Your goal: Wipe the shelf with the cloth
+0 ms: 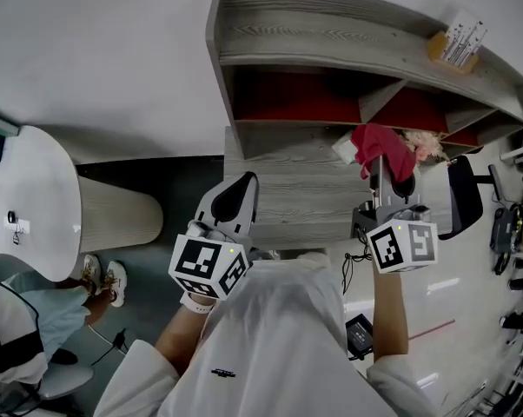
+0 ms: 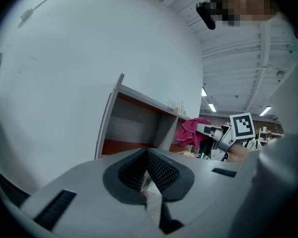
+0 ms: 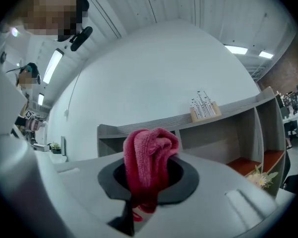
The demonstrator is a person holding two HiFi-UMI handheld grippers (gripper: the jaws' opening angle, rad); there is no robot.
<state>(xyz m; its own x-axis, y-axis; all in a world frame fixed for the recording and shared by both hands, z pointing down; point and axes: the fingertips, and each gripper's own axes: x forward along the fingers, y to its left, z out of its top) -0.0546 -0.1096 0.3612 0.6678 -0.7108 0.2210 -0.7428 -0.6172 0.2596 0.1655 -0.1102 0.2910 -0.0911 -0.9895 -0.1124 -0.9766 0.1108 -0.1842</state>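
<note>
One red cloth (image 1: 379,148), bunched, clamped in right gripper (image 1: 389,179) fingers before the shelf (image 1: 314,37), 2 o'clock; its lower end hidden. Left gripper (image 1: 234,200) fingers together, empty. Shelf's right end cut off.

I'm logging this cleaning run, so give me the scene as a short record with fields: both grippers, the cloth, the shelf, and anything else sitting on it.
Left gripper: jaws together, nothing between them
Right gripper: shut on the cloth
Cloth: red, bunched, sticking up out of the jaws
Shelf: grey wood, red back panels
Top board: small wooden holder with upright white sticks, at the right end
Lower compartment: pale flowers, right of the cloth
Contact: cannot tell whether the cloth touches the shelf
</note>
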